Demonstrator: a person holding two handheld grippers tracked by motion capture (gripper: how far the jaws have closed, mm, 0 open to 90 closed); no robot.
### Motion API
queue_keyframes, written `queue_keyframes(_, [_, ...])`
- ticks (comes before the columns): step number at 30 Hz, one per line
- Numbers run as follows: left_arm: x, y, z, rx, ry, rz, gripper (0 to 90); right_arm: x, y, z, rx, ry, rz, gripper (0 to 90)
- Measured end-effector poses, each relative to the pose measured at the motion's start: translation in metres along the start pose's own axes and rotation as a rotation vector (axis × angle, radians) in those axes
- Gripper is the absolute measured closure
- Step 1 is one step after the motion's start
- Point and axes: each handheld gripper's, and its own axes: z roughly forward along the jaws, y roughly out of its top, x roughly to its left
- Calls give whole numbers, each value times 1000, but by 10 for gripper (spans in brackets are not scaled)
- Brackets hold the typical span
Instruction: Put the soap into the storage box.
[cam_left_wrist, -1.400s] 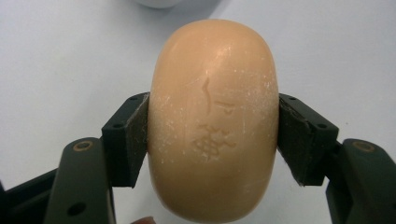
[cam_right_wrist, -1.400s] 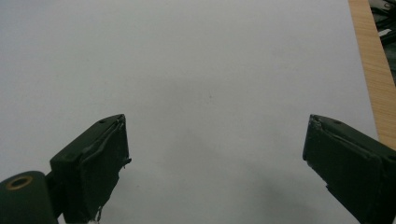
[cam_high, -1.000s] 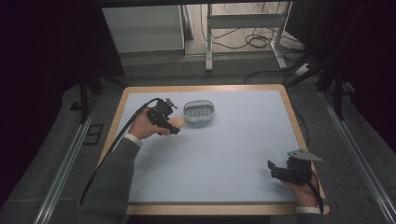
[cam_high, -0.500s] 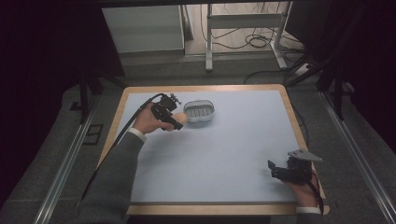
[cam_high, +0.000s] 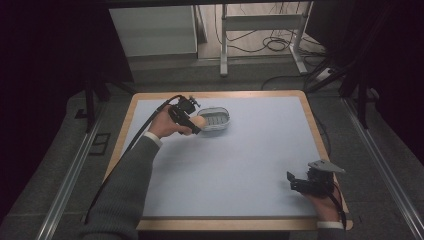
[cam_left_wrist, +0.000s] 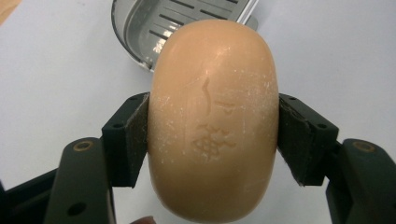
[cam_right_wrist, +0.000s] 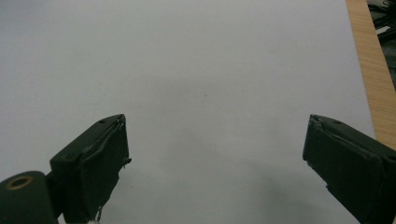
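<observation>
Left gripper (cam_high: 192, 127) at far left of desk (cam_high: 240, 165), forearm angled in from near-left, jaws pointing right toward dish (cam_high: 215, 119). Jaws pinching soap (cam_left_wrist: 215, 121) across its sides; soap held clear of desk, just at dish's left rim. Right gripper (cam_high: 295, 184) low at near-right corner, hand behind it, jaws spread, nothing between, pointing left over bare desk.
</observation>
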Motion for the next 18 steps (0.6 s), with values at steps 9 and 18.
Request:
queue_keyframes(9, [-1,9,5,-2,-5,12,325,0,0,1,3,-2,-2,67])
queue_keyframes(18, [1,21,11,-8,-8,14,326,-2,-1,1,-1,-12,4,67])
